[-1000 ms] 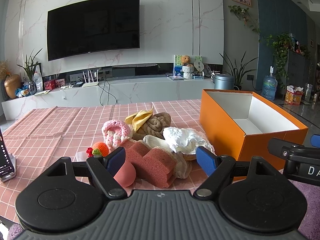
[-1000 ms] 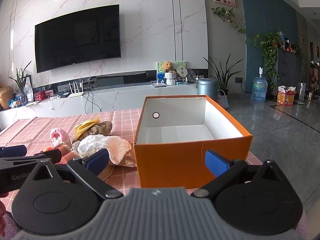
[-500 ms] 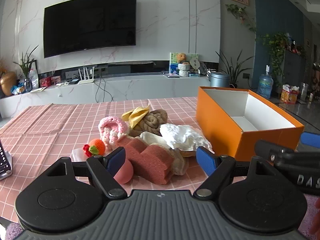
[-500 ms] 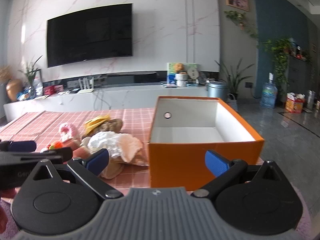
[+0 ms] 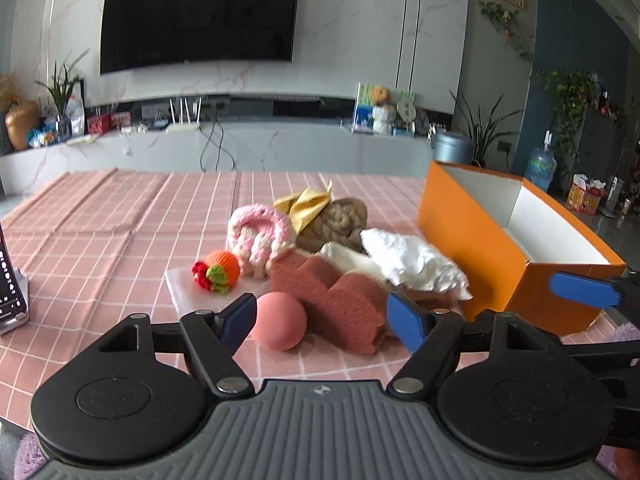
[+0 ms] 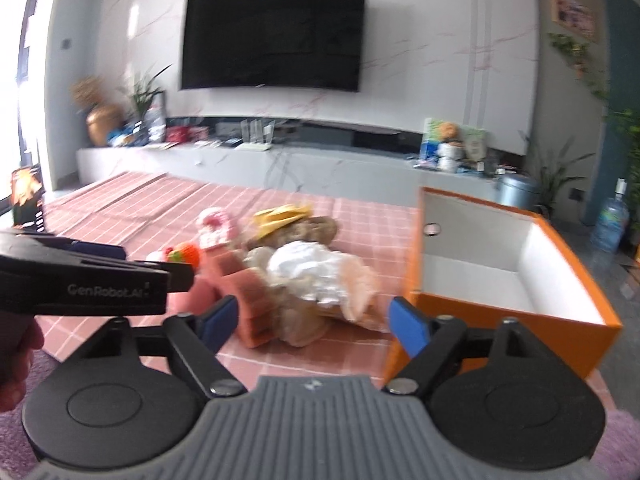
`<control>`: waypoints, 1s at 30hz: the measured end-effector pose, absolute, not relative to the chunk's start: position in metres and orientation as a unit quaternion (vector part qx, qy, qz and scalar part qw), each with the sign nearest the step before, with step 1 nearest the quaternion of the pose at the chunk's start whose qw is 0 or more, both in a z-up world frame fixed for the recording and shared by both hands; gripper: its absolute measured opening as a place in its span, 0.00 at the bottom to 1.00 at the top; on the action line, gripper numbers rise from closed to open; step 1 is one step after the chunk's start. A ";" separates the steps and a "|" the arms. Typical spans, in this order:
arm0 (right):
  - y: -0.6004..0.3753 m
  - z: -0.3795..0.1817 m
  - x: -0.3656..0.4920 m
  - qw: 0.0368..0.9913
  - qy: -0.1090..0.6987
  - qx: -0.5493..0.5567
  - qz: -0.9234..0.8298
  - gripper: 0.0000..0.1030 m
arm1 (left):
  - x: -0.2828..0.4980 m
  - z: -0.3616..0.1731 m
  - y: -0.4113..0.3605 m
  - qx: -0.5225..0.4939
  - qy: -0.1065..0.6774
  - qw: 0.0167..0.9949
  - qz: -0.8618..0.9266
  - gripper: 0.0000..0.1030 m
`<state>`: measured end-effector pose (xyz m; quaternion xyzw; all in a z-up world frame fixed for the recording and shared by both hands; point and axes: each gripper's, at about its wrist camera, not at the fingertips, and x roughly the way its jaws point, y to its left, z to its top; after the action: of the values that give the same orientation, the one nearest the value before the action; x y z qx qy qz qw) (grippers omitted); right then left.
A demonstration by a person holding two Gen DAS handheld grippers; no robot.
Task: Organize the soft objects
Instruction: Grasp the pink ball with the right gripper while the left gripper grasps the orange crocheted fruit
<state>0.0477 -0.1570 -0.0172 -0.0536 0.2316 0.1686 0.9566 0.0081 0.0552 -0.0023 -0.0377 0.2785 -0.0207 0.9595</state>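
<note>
Soft objects (image 5: 320, 264) all lie heaped on the pink tablecloth (image 5: 100, 216) beside the empty orange box (image 5: 472, 236), nothing sorted yet; left gripper (image 5: 322, 322) and right gripper (image 6: 310, 322) both gape wide, empty

Bright even daylight, glare from far-left window (image 6: 28, 60), right wrist view motion-blurred, fisheye bending at edges
</note>
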 end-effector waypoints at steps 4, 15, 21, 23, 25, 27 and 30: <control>-0.133 -0.020 0.059 0.945 0.244 -0.064 0.207 0.62 | 0.014 -0.007 0.072 -0.037 0.292 0.956 -0.015 0.81; -0.065 -0.040 0.091 0.912 0.277 -0.108 0.284 0.46 | 0.037 -0.023 0.114 -0.043 0.329 0.943 0.014 0.77; -0.034 -0.055 0.109 0.900 0.286 -0.133 0.299 0.45 | 0.050 -0.034 0.137 -0.068 0.359 0.931 0.011 0.77; -0.027 -0.059 0.115 0.898 0.289 -0.141 0.299 0.45 | 0.054 -0.037 0.144 -0.079 0.362 0.929 0.009 0.77; -0.021 -0.064 0.122 0.897 0.295 -0.146 0.295 0.45 | 0.059 -0.038 0.151 -0.089 0.365 0.927 0.004 0.76; -0.018 -0.069 0.129 0.894 0.303 -0.149 0.294 0.44 | 0.065 -0.038 0.153 -0.089 0.368 0.926 -0.002 0.76; -0.016 -0.075 0.140 0.893 0.307 -0.157 0.288 0.44 | 0.073 -0.039 0.154 -0.083 0.368 0.926 -0.015 0.75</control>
<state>0.1395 -0.0156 -0.0748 -0.1568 0.3073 0.2876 0.8935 0.0735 0.1545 -0.0390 -0.0831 0.3680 -0.0146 0.9260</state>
